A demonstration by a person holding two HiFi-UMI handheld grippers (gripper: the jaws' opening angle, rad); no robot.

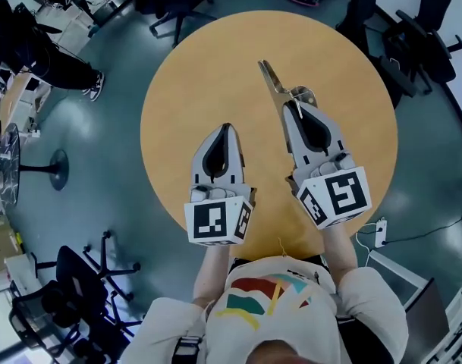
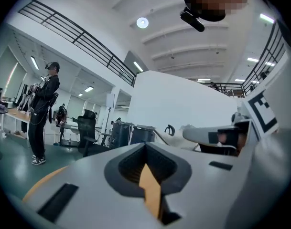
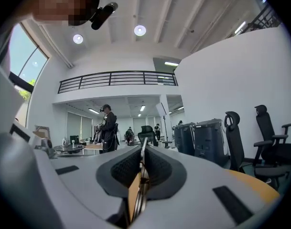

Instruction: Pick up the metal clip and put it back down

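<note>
The right claw pinches the metal clip by one end, apparently clear of the round worktop, ready for setting down, while the left claw hovers pressed together, empty.

Round wooden table on teal floor, office chairs around.

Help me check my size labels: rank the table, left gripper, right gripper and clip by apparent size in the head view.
1. Table.
2. Right gripper and left gripper: about alike, so unranked; both are held nearer the camera than the table.
3. Clip, smallest, held in the right gripper.
</note>
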